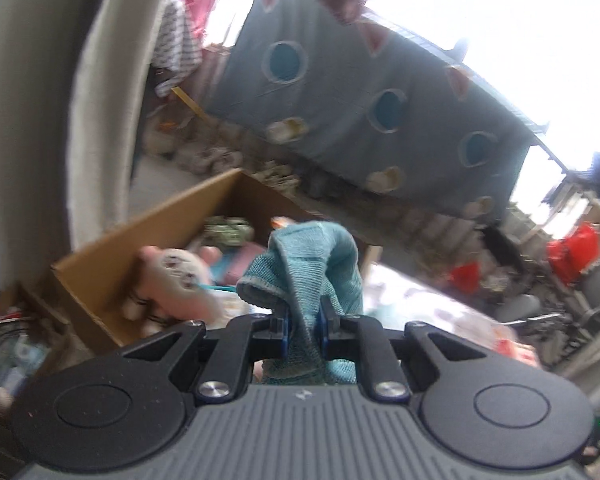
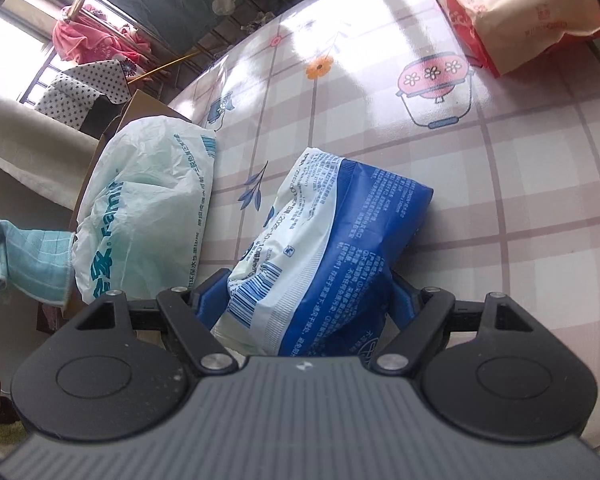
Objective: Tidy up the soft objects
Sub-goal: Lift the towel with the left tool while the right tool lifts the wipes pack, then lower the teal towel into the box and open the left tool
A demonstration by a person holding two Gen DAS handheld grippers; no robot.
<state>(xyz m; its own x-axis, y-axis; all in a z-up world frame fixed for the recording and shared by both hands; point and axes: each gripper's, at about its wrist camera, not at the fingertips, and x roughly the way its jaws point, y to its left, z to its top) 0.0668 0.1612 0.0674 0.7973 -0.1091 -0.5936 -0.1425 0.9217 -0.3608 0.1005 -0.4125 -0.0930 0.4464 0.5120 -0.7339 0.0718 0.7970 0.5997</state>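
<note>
We carry the teal cloth (image 1: 312,276) over the cardboard box (image 1: 112,256) and let go only once it hangs clear inside the rim, beside the pink plush toy (image 1: 176,280) – dropping early risks draping it on the edge. Our left gripper (image 1: 303,330) is clenched on the cloth, tilted downward toward the box. Our right gripper (image 2: 300,300) angles down at the table (image 2: 520,200), its jaws straddling the blue-and-white pack (image 2: 324,248) – whether the pads press it we cannot tell

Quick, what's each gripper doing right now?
Left gripper: shut on teal woven cloth.
Right gripper: jaws around blue-and-white plastic pack; grip unclear.
</note>
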